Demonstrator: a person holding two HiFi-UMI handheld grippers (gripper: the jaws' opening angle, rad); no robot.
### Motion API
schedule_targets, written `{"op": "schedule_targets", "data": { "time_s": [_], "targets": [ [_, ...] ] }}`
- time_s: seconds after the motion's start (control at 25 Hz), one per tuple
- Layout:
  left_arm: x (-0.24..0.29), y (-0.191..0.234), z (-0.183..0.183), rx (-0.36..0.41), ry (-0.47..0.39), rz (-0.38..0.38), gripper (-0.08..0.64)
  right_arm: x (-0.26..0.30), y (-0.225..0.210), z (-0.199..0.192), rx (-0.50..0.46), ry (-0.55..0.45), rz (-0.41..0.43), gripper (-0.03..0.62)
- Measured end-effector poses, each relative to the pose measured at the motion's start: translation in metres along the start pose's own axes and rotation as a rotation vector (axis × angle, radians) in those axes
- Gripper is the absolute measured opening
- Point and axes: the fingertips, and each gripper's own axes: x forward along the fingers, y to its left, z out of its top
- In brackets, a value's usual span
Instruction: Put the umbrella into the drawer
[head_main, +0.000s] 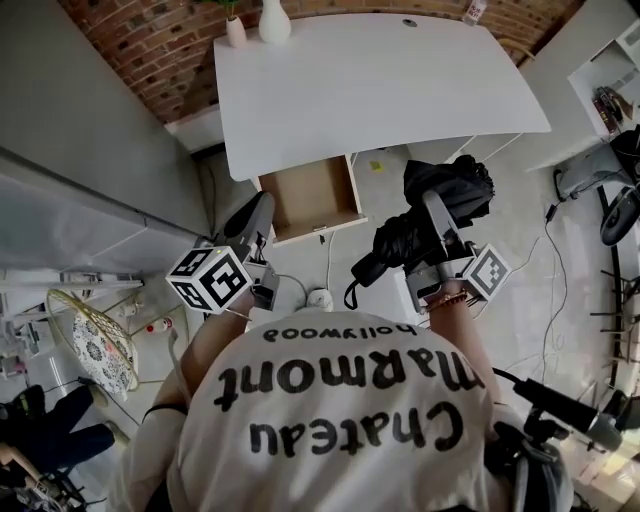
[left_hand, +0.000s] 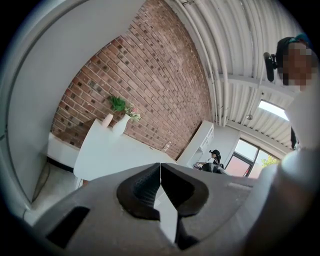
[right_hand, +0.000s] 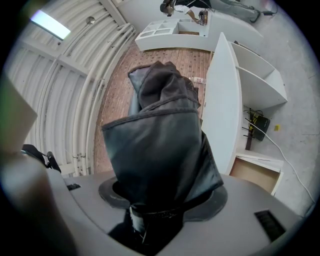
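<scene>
Head view shows the right gripper (head_main: 433, 205) clamping the umbrella (head_main: 462, 180) beside the open drawer (head_main: 310, 195), left gripper (head_main: 257, 208) jaws closed empty.

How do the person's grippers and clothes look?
The left gripper and the right gripper are grey, dark and ribbed inside the jaws. Each carries a white cube with black square markers. The person wears a white T-shirt with black lettering.

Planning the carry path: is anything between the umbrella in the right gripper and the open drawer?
Nothing stands there: the head view shows only bare floor between the umbrella held by the right gripper and the open drawer.
</scene>
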Motion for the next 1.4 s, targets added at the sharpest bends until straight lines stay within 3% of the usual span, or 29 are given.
{"op": "schedule_targets", "data": {
  "time_s": [0.36,0.64,0.84,1.16,1.4],
  "targets": [
    [0.002,-0.005,-0.009,0.022,-0.014,-0.007,0.015,0.007,0.005,-0.004,-0.023,0.056,0.034,0.255],
    [-0.007,-0.004,-0.028,0.030,0.018,0.037,0.016,0.029,0.013,-0.020,-0.065,0.157,0.088,0.252],
    [-0.010,-0.006,-0.052,0.031,0.055,0.049,0.016,0.041,0.003,-0.039,-0.079,0.233,0.079,0.252],
    [-0.003,0.045,-0.077,0.006,0.079,0.160,0.015,0.091,-0.029,-0.095,-0.185,0.471,0.073,0.250],
    [0.003,0.051,-0.103,-0.115,0.087,0.194,0.015,0.090,-0.057,-0.123,-0.236,0.666,0.047,0.249]
  ]
}}
